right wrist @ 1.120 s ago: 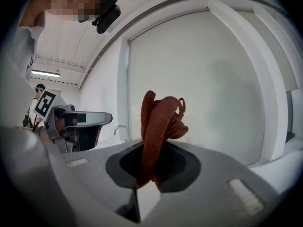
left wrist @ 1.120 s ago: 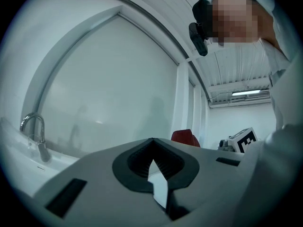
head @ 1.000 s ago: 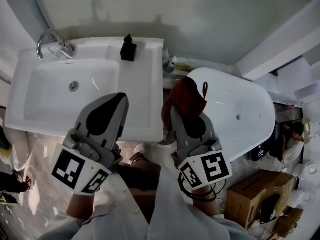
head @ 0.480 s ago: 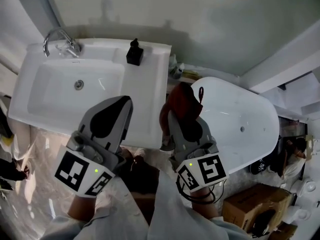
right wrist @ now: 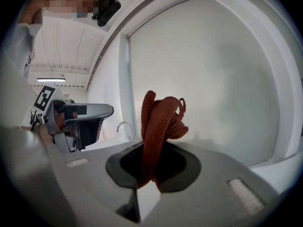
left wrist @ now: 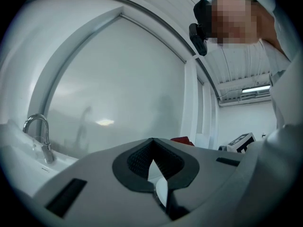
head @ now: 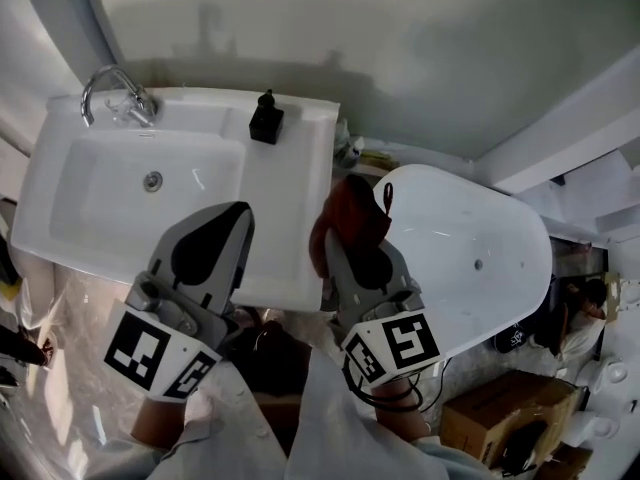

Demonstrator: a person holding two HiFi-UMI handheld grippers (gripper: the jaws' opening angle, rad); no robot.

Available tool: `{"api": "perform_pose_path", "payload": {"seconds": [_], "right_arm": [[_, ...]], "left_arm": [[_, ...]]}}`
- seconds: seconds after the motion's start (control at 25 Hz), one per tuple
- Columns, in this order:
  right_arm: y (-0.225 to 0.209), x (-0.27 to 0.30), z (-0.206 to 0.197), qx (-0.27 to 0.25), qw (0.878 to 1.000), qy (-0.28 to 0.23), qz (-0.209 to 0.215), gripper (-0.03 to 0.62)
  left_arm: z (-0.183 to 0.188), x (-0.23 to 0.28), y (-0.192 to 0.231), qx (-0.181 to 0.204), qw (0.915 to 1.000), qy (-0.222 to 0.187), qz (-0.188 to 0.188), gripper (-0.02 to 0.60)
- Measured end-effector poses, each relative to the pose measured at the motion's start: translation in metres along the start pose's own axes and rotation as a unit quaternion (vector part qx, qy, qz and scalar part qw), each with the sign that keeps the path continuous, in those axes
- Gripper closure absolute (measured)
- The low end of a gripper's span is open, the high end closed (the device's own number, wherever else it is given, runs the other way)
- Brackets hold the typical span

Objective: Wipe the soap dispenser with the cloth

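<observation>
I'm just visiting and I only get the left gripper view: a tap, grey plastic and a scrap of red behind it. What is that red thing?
Observer: A rust-red woven cloth, pinched in the right gripper; the right gripper view shows it bunched up above the jaws.
Visitor: Is there any soap nearby?
Observer: Yes. The head view shows a black square soap dispenser standing on the back ledge of the white sink, right of the basin.
Visitor: Is the cloth touching it?
Observer: No. In the head view the cloth is well clear of the dispenser, held nearer the person by the sink's right edge.
</observation>
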State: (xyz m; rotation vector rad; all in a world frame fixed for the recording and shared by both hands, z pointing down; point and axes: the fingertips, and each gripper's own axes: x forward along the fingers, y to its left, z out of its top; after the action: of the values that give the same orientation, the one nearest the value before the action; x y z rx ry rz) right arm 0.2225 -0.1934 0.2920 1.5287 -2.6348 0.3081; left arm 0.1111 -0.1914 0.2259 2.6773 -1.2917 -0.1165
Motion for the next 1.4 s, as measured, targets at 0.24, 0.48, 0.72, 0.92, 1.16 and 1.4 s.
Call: {"api": "perform_pose_path", "payload": {"seconds": [0.24, 0.48, 0.72, 0.92, 1.16, 1.4], "right_arm": [[-0.002, 0.027, 0.004, -0.002, 1.0, 0.006, -0.002, 0.539], [0.003, 0.059, 0.002, 0.012, 1.0, 0.019, 0.0, 0.539], [0.009, 0.095, -0.005, 0.046, 0.999, 0.029, 0.002, 0.539], [0.017, 0.126, -0.009, 0.049, 0.998, 0.032, 0.009, 0.539], [0.025, 0.166, -0.015, 0.016, 0.999, 0.042, 0.005, 0.539], [0.03, 0.204, -0.027, 0.021, 0.998, 0.057, 0.004, 0.539]], "left_arm": [[0.0, 0.004, 0.026, -0.005, 1.0, 0.004, 0.005, 0.578], [0.001, 0.005, 0.051, -0.007, 0.9999, 0.002, 0.009, 0.578], [-0.007, 0.003, 0.073, -0.019, 0.9996, 0.014, 0.012, 0.578], [-0.014, 0.0, 0.089, -0.025, 0.9994, 0.018, 0.014, 0.578], [-0.019, -0.005, 0.107, -0.03, 0.999, 0.026, 0.021, 0.578], [-0.022, -0.013, 0.125, -0.039, 0.9983, 0.032, 0.031, 0.578]]}}
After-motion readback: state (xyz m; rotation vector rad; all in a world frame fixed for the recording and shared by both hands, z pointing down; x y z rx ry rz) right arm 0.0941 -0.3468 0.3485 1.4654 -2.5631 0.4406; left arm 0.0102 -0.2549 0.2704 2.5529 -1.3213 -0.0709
